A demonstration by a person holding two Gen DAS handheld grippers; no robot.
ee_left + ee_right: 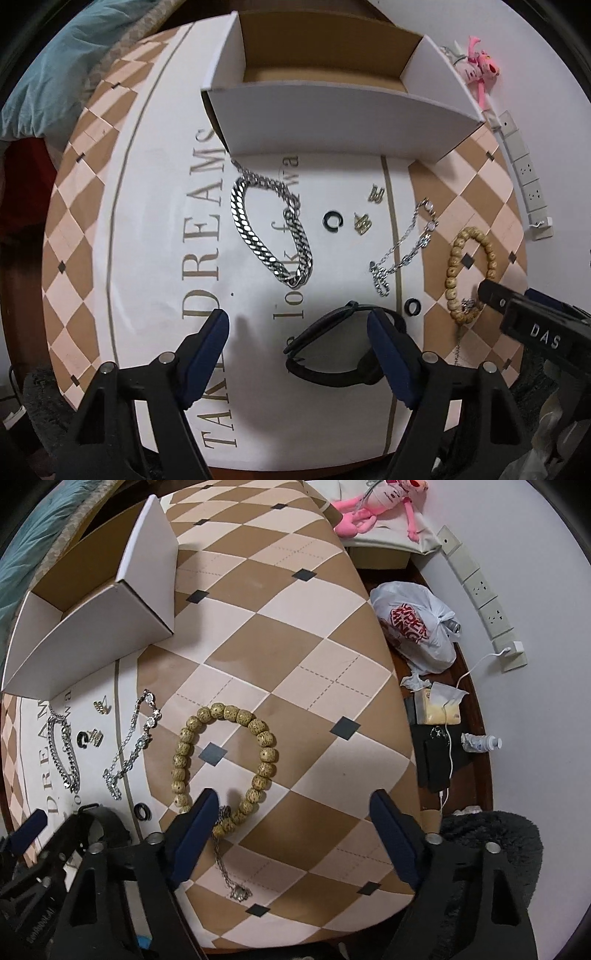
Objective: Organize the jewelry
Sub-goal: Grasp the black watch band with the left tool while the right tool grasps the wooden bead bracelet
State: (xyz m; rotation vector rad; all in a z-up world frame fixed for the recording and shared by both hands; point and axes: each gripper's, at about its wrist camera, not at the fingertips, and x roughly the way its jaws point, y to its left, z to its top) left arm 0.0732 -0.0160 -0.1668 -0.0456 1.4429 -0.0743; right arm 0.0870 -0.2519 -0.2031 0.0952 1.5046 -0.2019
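Your left gripper, at the bottom of the left wrist view, stands wide, its blue pads pressing on nothing; a black band lies between them, touching the right pad. Above it on the mat lie a heavy chain, a thin chain, two gold charms, a black cuff and a black ring. A white box stands open at top centre.

Your right gripper, at the bottom of the right wrist view, also stands wide and grips nothing. Its left pad overlaps the lower end of the bead bracelet, which lies at centre left. A pendant trails below.
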